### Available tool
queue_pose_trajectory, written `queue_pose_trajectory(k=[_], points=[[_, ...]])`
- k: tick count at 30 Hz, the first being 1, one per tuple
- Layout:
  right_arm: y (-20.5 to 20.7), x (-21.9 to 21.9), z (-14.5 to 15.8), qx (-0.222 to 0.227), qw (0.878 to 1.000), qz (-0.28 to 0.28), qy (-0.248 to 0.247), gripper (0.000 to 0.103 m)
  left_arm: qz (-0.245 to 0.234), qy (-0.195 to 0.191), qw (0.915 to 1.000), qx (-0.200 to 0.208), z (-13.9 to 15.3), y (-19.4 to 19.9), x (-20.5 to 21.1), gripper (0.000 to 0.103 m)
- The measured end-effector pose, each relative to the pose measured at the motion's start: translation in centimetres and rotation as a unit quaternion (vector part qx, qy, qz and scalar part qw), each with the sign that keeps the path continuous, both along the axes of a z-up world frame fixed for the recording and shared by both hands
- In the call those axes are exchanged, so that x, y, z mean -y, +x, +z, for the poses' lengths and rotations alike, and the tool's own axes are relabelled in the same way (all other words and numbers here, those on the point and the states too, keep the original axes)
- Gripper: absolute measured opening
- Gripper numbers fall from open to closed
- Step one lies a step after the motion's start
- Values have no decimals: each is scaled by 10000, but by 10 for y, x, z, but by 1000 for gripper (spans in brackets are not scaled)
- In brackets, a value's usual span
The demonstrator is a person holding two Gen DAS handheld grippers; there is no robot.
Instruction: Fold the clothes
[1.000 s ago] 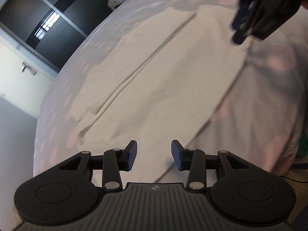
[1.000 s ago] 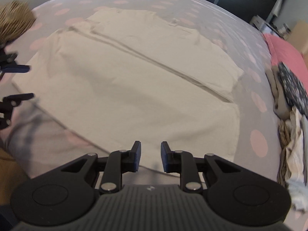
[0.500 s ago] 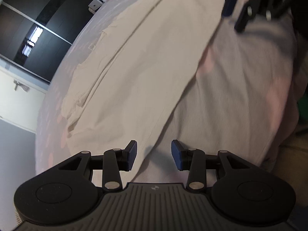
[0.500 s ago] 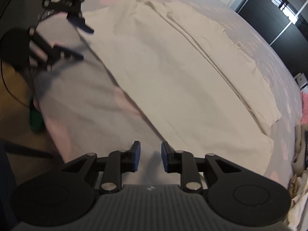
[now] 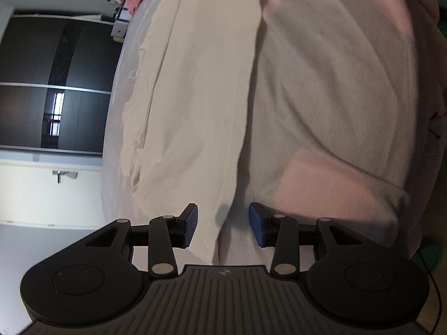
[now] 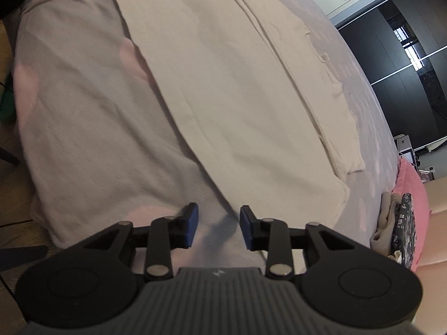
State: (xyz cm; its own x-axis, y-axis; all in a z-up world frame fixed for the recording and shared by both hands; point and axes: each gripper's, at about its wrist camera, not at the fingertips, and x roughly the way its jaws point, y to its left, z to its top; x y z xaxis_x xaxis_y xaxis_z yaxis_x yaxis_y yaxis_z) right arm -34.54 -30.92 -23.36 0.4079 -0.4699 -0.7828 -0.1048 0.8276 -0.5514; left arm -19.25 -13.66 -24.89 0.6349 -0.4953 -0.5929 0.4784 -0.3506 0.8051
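As both grippers dropped toward the near hem, rolled hard from their earlier level pose; left gripper [image 5: 223, 224] held half open astride the hem of the cream garment [image 5: 192, 106], nothing pinched; right gripper [image 6: 216, 227] opening over the same hem, cloth below but untouched; garment lay flat on the spotted bedspread [image 6: 83, 117], one side already folded; hem pinch judged next.

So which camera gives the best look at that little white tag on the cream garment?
The right wrist view: the tag sits sharp on the cream garment. In the left wrist view it is just a blurred speck.
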Motion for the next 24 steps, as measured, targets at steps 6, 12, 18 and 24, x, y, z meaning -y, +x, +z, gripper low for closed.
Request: queue_pose_trajectory(k=[6,12,18,24], points=[[1,6,-11,-291,9972,302,-613,37,-57,-103,9999,31,-4,16,12,44],[-3,20,-21,-673,9853,870,-1310,37,-147,-241,9994,192,-6,22,19,47],[-5,31,-26,-618,9814,882,-1590,29,11,-431,9969,657,-23,18,25,23],[-6,33,-25,-368,9785,764,-1879,4,206,-563,9962,628,-20,12,27,16]])
